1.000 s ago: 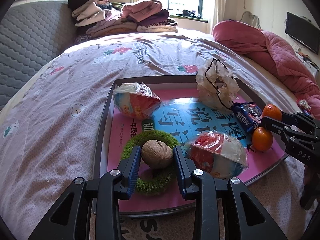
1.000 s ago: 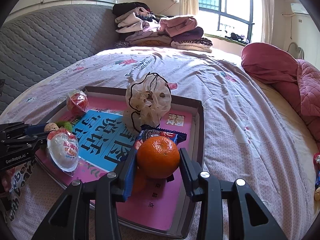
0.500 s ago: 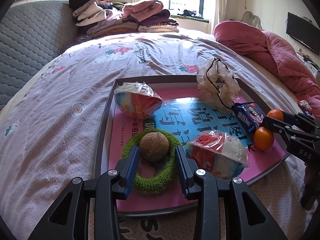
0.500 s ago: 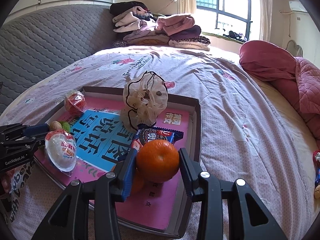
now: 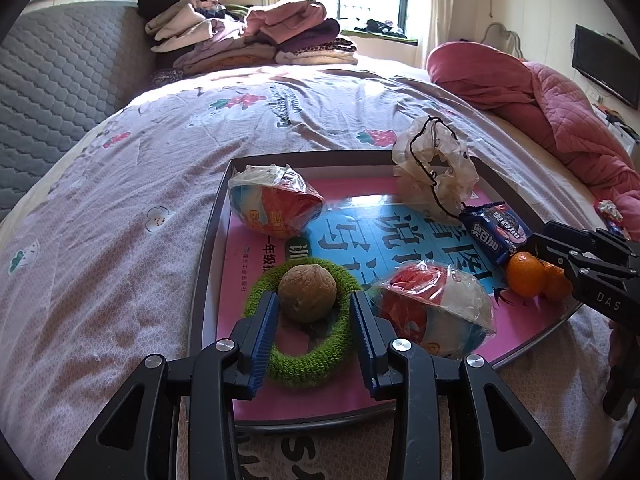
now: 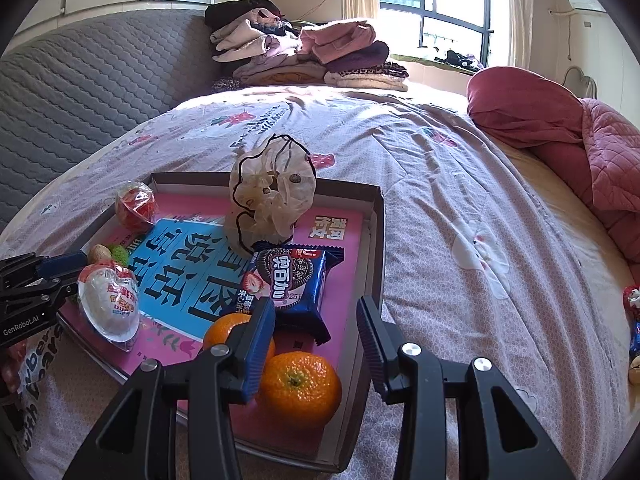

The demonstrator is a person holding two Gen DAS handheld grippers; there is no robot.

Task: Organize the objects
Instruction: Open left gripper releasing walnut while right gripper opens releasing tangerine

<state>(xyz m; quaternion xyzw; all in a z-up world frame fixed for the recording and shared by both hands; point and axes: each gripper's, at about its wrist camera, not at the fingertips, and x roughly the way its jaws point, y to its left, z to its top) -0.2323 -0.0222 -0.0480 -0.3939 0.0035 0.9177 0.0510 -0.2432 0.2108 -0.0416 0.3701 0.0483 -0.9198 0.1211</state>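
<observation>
Walnut (image 5: 307, 293) released by left gripper (image 5: 314, 322), now seated inside green ring (image 5: 302, 354), lower centre of tray (image 5: 208, 280). Orange (image 6: 298, 388) dropped from right gripper (image 6: 316, 334), resting at tray's near corner. Both grippers unclenched, empty. Both placements judged done.

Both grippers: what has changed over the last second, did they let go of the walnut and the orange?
Yes. The left gripper let go of the walnut, which now rests on the green ring, clear of the pads. The right gripper let go of the orange; it now lies in the tray beside the second orange. The eggs, biscuit pack and scrunchie stayed put.
</observation>
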